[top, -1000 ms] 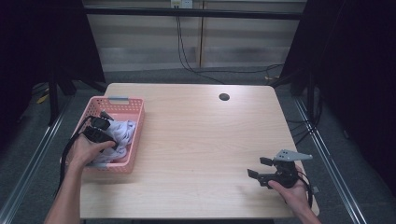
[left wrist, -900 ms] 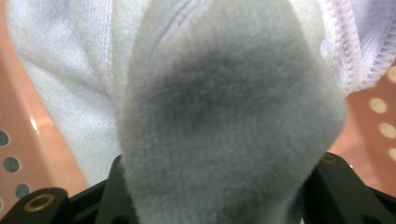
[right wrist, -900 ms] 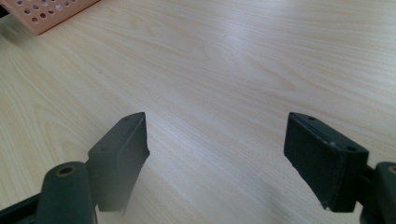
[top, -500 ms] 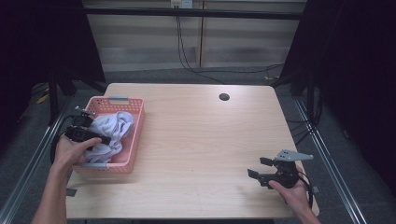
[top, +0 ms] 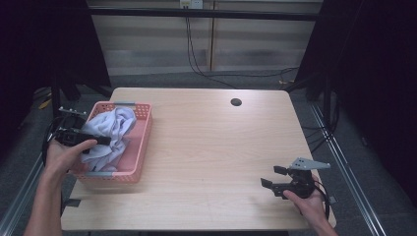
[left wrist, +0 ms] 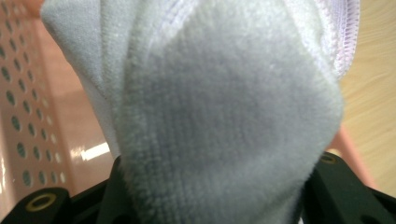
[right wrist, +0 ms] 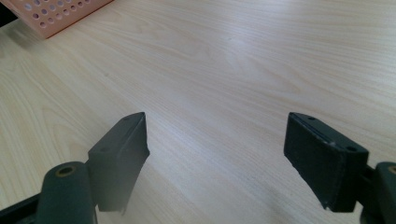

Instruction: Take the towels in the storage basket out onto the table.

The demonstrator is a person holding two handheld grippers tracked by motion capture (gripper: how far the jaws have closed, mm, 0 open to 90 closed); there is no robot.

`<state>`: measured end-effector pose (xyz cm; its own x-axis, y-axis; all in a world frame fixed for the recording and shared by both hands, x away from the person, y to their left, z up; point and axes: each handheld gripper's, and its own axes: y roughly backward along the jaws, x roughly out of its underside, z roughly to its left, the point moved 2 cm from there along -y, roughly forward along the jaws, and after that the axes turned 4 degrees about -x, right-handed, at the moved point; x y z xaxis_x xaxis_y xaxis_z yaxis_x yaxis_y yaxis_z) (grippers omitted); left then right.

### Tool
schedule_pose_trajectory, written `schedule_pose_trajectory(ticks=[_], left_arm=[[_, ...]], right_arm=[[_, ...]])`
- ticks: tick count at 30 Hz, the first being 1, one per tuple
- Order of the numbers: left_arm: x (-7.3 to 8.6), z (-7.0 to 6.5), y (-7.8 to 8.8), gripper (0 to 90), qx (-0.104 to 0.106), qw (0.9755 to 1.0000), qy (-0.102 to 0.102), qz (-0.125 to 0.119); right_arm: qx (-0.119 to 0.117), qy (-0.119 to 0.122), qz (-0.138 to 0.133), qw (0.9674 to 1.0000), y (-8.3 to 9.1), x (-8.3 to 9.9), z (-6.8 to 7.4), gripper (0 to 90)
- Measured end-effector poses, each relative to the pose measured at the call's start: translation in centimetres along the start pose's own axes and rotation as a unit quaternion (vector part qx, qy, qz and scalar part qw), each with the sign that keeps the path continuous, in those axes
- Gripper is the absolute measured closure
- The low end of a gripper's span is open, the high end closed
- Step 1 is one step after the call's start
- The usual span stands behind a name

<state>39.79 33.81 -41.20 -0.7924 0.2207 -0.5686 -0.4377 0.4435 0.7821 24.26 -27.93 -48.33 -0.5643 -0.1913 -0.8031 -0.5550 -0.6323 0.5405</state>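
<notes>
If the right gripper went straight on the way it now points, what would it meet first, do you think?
Probably bare wooden table first; its open jaws tilt slightly down. Farther along sits the pink perforated plastic basket, though depth is unclear.

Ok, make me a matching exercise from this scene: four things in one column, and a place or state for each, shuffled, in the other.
Things:
1. left gripper
2. right gripper
3. pink basket
4. dark round hole

Places or states:
A. at the table's left edge, with cloth in it
B. jaws apart over bare wood, nothing between them
C. in the tabletop near its far edge
D. closed on the pale cloth, which bulges between its jaws in the left gripper view

Pairs: 1-D, 2-B, 3-A, 4-C
</notes>
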Motion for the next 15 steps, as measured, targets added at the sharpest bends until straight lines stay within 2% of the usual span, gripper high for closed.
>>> schedule_pose_trajectory(ticks=[2, 3, 5, 9, 15], left_arm=[[-0.1, 0.0, 0.3, 52.9, 0.003, 1.0000, -0.003, -0.002], [-0.3, -0.2, 0.4, 52.9, 0.005, 0.9999, 0.004, -0.009], [-0.5, -0.3, 0.8, 53.0, 0.008, 0.9999, -0.007, -0.011], [-1.2, -0.8, 1.6, 53.0, 0.015, 0.9994, -0.006, -0.030], [-1.9, -1.3, 2.3, 52.9, 0.027, 0.9986, -0.010, -0.045]], right_arm=[[0.000, 0.000, 0.000, 1.0000, 0.0, 0.0, 0.0, 21.2], [0.000, -0.001, 0.000, 1.0000, 0.0, 0.0, 0.0, 21.2], [0.000, -0.001, 0.000, 1.0000, 0.0, 0.0, 0.0, 21.2], [0.000, -0.001, 0.000, 1.0000, 0.0, 0.0, 0.0, 21.2], [0.000, 0.000, -0.001, 1.0000, 0.1, 0.0, 0.0, 21.2]])
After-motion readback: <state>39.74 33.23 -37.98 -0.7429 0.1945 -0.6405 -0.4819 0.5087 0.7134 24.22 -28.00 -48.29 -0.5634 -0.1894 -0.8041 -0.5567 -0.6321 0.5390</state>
